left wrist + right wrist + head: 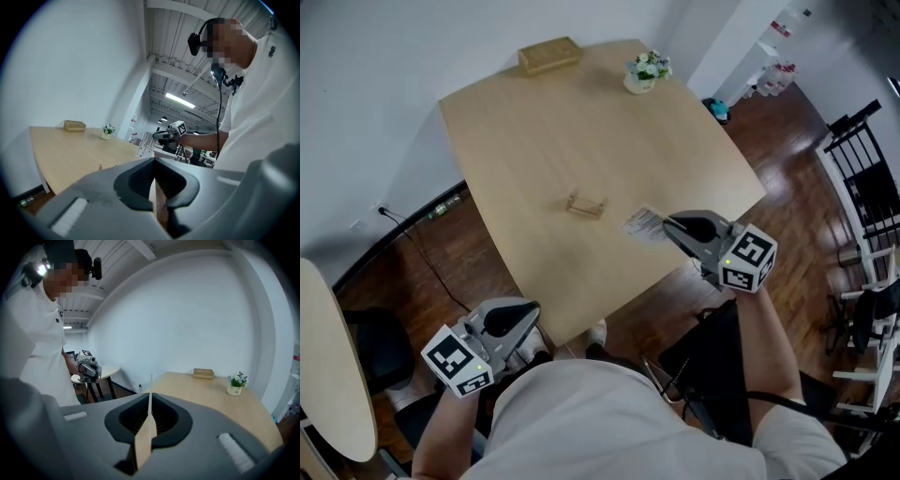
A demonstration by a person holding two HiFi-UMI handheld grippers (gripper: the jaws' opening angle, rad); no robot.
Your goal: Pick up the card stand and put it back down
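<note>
The small wooden card stand (585, 205) sits near the middle of the light wood table (525, 141), with nothing touching it. My right gripper (667, 223) hovers over the table's right front part, just right of the stand. It is shut on a thin printed card (644, 223), which shows edge-on as a pale upright line (150, 385) between the jaws in the right gripper view. My left gripper (528, 319) hangs below the table's front edge near my body, shut and holding nothing (153, 161).
A wooden box (549, 54) and a small flower pot (647, 70) stand at the table's far edge. A round side table (328, 366) is at the left. Black chairs (872, 197) and white racks stand on the right, and cables (422, 220) lie on the wood floor.
</note>
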